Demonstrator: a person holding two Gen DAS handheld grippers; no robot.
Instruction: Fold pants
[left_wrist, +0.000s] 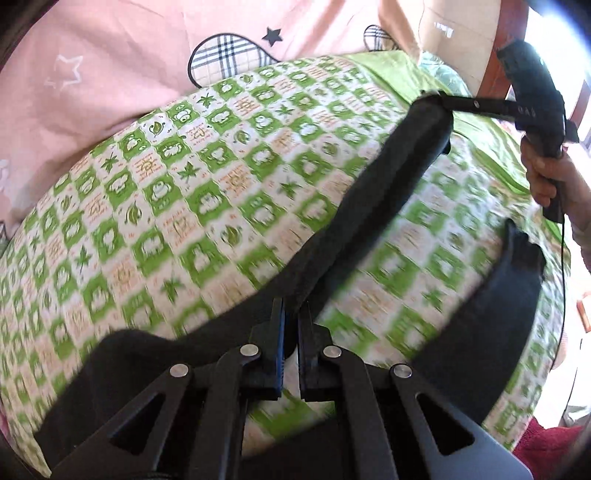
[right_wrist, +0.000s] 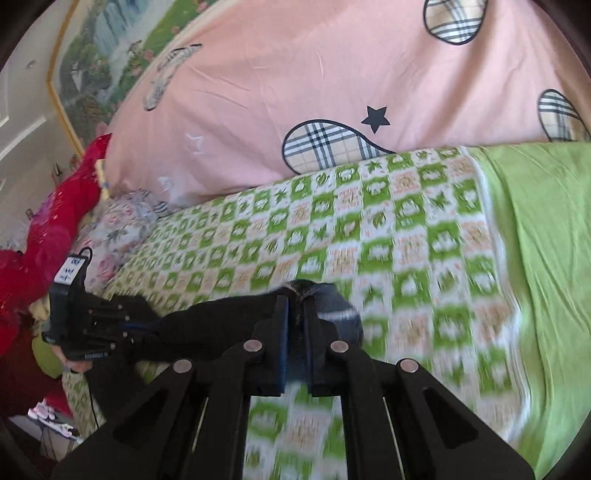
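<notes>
- Pants (left_wrist: 373, 206): black fabric, seen stretched as a band between the two hand-held grippers above the bed; a further dark portion (left_wrist: 491, 314) is seen hanging at the right of the left wrist view.
- Left hand-held gripper (left_wrist: 291, 332): jaws clenched on one end of the pants, the black cloth pinched between the pads. In the right wrist view it is seen at the far left (right_wrist: 122, 325), with the band leading away from it.
- Right hand-held gripper (right_wrist: 295, 317): jaws clenched on the other end of the pants, where a grey inner lining (right_wrist: 338, 314) is exposed. In the left wrist view it is seen at the upper right (left_wrist: 443, 101), carried by a hand (left_wrist: 550, 181).
- Bed sheet (left_wrist: 184, 192): green-and-white checked print, spread beneath the pants; blurred near the cameras.
- Plain green cloth (right_wrist: 535, 240): lying beside the checked sheet.
- Pink quilt (right_wrist: 295, 74): plaid patches and stars, lying behind the sheet.
- Red fabric (right_wrist: 62, 221): piled at the bed's edge.
</notes>
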